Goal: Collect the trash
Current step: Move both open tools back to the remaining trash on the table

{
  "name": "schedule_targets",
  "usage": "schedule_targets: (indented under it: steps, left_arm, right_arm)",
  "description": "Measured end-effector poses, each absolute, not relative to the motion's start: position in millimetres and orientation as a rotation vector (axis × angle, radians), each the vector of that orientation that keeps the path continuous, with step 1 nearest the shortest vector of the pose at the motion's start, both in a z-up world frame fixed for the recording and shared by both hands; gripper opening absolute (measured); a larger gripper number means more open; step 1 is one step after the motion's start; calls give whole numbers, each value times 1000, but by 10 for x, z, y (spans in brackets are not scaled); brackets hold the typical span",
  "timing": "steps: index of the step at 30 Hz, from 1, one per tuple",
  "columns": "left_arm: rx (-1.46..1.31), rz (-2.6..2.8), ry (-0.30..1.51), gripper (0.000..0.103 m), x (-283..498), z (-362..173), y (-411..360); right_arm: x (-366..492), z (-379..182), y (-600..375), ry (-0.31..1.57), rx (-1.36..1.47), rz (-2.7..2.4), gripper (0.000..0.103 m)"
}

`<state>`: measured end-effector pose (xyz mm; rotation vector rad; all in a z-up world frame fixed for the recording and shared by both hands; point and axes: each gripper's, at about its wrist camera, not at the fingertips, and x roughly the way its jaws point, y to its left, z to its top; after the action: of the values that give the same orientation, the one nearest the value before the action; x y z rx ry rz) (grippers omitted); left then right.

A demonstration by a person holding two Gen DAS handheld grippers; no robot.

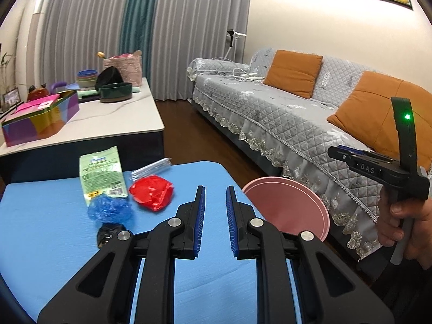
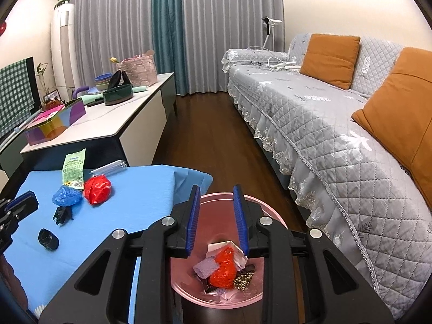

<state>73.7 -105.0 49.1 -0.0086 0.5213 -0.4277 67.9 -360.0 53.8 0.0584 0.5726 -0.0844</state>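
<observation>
Right wrist view: at the bottom centre of the frame the right gripper (image 2: 216, 217) hangs with its blue-padded jaws apart and nothing between them, directly over the pink bin (image 2: 216, 295). Inside the bin lie a crumpled red bag (image 2: 223, 270), a pale lilac scrap (image 2: 204, 267), white paper and a dark patterned wrapper (image 2: 243, 279). To the left, the blue table (image 2: 129, 208) carries the remaining trash: a small black piece (image 2: 48, 239) nearest the lower left, then a black crumpled wrapper (image 2: 62, 215), a blue plastic wad (image 2: 67, 196) and a red plastic wad (image 2: 97, 185) side by side, and behind them a green packet (image 2: 73, 168) and a clear plastic strip (image 2: 109, 168). From the left wrist view, the left gripper (image 1: 215, 206) fills the lower middle of the frame above the table, jaws parted and empty, with the bin's pink rim showing just to its right at the table's edge. The right hand (image 1: 405, 221) grips its tool's handle at the right border. Farther back, a white coffee table (image 2: 108, 124) holds a colourful box (image 2: 55, 122) and a dark green bowl (image 2: 118, 95); a grey quilted sofa (image 2: 324, 124) with orange cushions (image 2: 330, 59) runs along the right, and grey curtains (image 2: 113, 21) close the upper frame.
</observation>
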Motion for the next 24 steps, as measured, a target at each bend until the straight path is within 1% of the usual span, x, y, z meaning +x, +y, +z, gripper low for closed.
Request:
schedule_targets:
  steps: [11, 18, 24]
  left_arm:
    - [-48, -380, 508, 16, 717, 516, -729]
    - [-89, -308, 515, 16, 742, 473, -375]
    - [-125, -233, 533, 16, 794, 391, -44]
  right_arm:
    - [792, 552, -3246, 568, 50, -27, 26]
    - [873, 593, -2965, 546, 47, 27, 26]
    - [1006, 522, -2628, 556, 29, 91, 26]
